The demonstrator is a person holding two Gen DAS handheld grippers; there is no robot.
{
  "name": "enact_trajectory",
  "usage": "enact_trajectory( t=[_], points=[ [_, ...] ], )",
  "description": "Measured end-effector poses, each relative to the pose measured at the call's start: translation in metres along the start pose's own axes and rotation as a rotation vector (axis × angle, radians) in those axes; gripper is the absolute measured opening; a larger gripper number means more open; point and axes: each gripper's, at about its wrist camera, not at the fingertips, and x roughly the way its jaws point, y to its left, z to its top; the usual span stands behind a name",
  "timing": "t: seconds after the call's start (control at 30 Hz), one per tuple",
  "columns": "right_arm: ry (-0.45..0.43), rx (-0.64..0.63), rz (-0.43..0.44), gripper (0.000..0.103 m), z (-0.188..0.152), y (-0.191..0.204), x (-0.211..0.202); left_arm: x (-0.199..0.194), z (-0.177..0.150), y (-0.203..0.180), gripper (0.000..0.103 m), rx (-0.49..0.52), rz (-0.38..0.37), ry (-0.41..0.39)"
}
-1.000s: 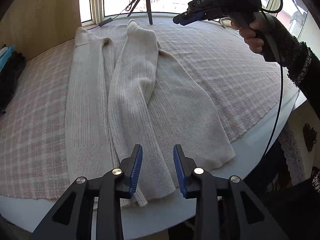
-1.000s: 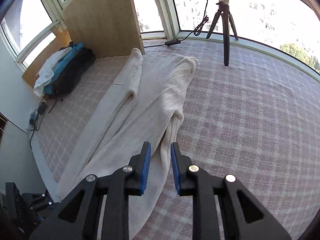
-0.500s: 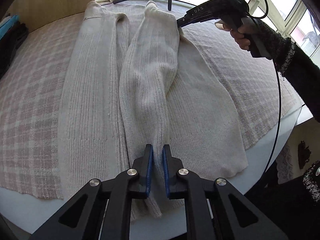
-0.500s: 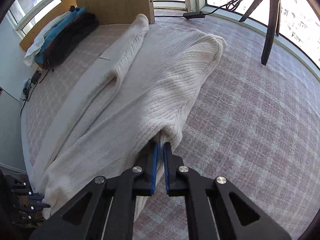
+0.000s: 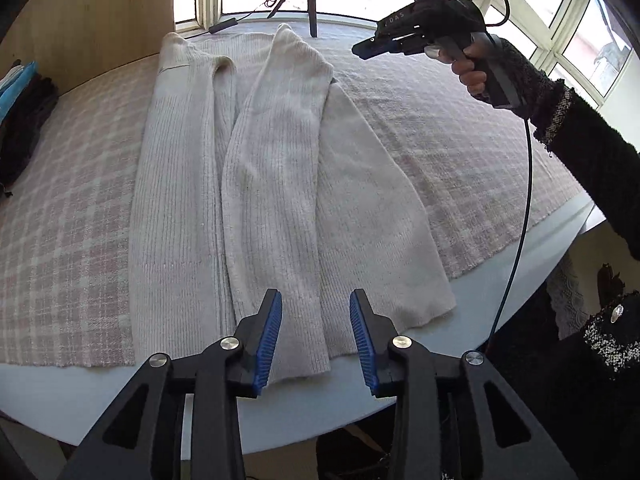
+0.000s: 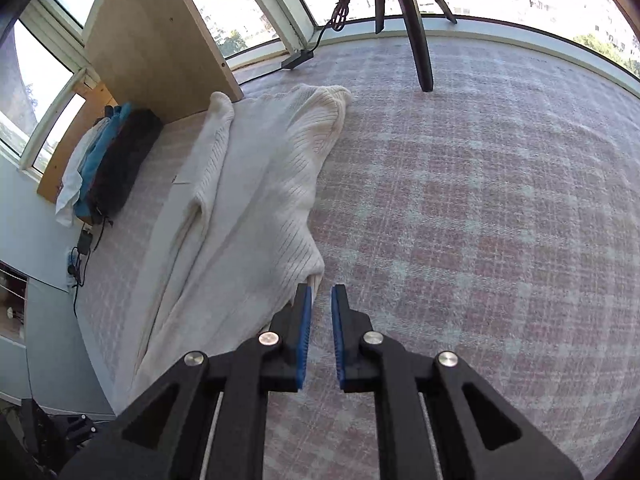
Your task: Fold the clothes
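The cream sweater [image 5: 256, 184] lies lengthwise on the table [image 5: 60, 216], one sleeve folded inward. Both tongs, left [image 5: 316, 336] and right [image 6: 320, 332], hang spread and empty; smooth edges before folding further.

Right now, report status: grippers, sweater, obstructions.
Left gripper open, empty, over the sleeve cuff. Right gripper open, empty, off the sweater. Sweater flat on plaid cloth. Tripod behind, clear of it.
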Motion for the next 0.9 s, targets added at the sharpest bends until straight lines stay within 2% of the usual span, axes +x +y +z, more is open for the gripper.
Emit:
enact_trajectory(
  t=[0.1,0.23,0.3,0.4,0.43,0.47,0.57,0.8,0.83,0.9],
  points=[
    [0.053,0.08,0.1,0.027,0.001,0.006,0.018,0.023,0.003,-0.007,0.033,0.046,0.059,0.038],
    [0.103,0.15,0.106,0.027,0.003,0.003,0.044,0.028,0.004,-0.003,0.031,0.055,0.081,0.039],
    [0.094,0.179,0.141,0.027,0.006,0.001,0.051,0.025,0.004,0.003,0.016,0.035,0.078,0.041],
    [0.058,0.214,0.179,0.026,0.014,-0.004,0.056,0.018,0.005,0.018,0.004,-0.031,0.026,0.035],
    [0.045,0.221,0.193,0.021,0.015,-0.005,0.057,0.015,0.005,0.023,0.004,-0.055,0.007,0.033],
    [0.03,0.223,0.196,0.003,0.017,-0.006,0.057,0.01,0.005,0.024,0.003,-0.07,-0.014,0.021],
    [0.0,0.222,0.18,0.004,0.018,-0.008,0.048,-0.01,0.008,0.025,0.003,-0.111,-0.079,-0.02],
    [-0.09,0.222,0.147,0.004,0.03,-0.021,0.013,-0.006,0.019,-0.025,0.006,-0.01,-0.127,-0.012],
    [-0.086,0.208,0.123,0.005,0.031,-0.019,0.013,-0.005,0.021,-0.032,0.007,0.006,-0.133,-0.011],
    [-0.016,0.181,0.092,0.007,0.03,-0.017,0.017,-0.006,0.02,-0.042,0.009,0.025,-0.153,-0.009]
  ],
)
